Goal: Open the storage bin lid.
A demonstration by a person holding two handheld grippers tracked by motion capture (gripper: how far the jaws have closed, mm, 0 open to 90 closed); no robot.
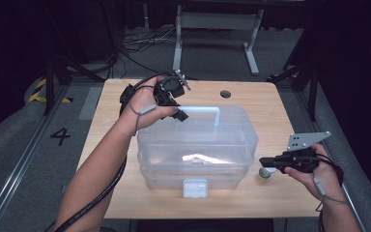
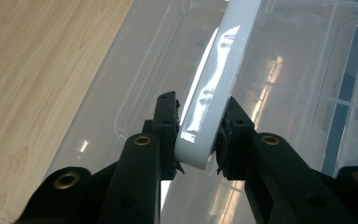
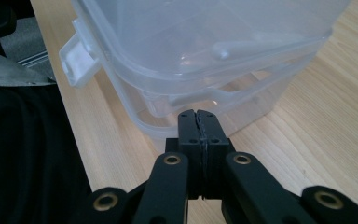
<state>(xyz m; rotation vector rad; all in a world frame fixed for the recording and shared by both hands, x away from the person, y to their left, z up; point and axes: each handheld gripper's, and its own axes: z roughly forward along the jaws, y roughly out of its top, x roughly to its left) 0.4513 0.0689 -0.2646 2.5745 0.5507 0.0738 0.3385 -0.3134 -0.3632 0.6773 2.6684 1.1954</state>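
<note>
My left gripper [image 2: 199, 140] is clamped on the box's white handle [image 2: 214, 88]. Right gripper [image 3: 199, 122] is clenched empty. The clear plastic box [image 1: 198, 145] looks light but slick, so the handle's the spot.

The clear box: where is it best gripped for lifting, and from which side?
Probably by the white handle on the lid, from above. It is a narrow bar raised off the lid, thin enough to fit between pads. The left tongs already clamp it near one end; its middle would likely balance better.
</note>
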